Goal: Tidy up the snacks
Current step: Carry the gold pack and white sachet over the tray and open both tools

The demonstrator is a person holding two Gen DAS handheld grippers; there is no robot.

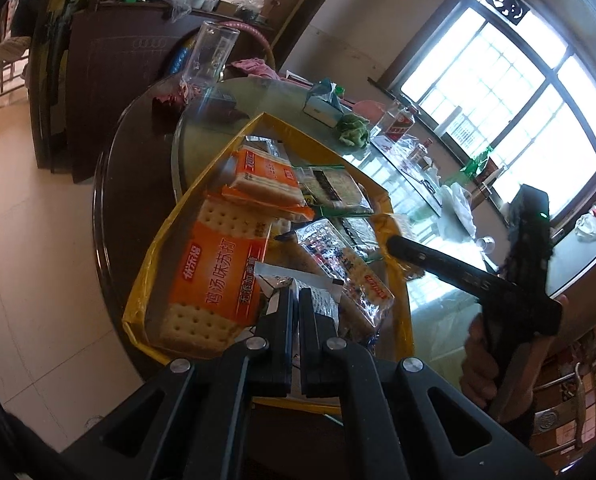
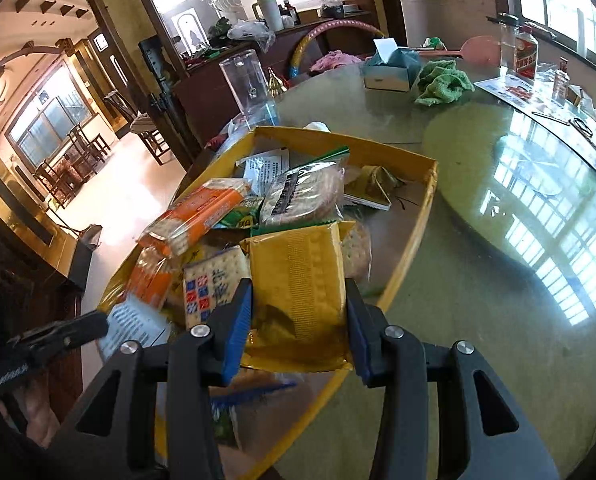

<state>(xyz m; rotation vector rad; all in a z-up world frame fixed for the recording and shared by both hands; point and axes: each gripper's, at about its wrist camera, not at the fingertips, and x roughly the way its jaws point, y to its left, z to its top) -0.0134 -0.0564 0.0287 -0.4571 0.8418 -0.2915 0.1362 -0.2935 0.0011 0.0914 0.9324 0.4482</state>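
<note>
A yellow tray (image 2: 410, 216) full of snack packs sits on the round table. Orange cracker packs (image 1: 218, 276) lie at its left, and a clear pack with blue and red print (image 2: 206, 288) lies in the middle. My right gripper (image 2: 298, 300) is shut on a yellow packet (image 2: 298, 276), held just above the pile. In the left wrist view the right gripper (image 1: 394, 244) reaches over the tray's right rim (image 1: 398, 304). My left gripper (image 1: 298, 312) is shut on the edge of a thin white packet (image 1: 318, 292) at the tray's near side. The same white packet (image 2: 138, 324) shows at the tip of the left gripper (image 2: 98, 326).
The tray sits near the dark table's edge (image 1: 110, 240), with tiled floor below. On the glass turntable (image 2: 498, 200) behind it stand a tall clear glass (image 2: 246, 84), a tissue box (image 2: 390, 68), a green cloth (image 2: 442, 80) and a bottle (image 2: 526, 52). A hand (image 1: 478, 356) holds the right gripper.
</note>
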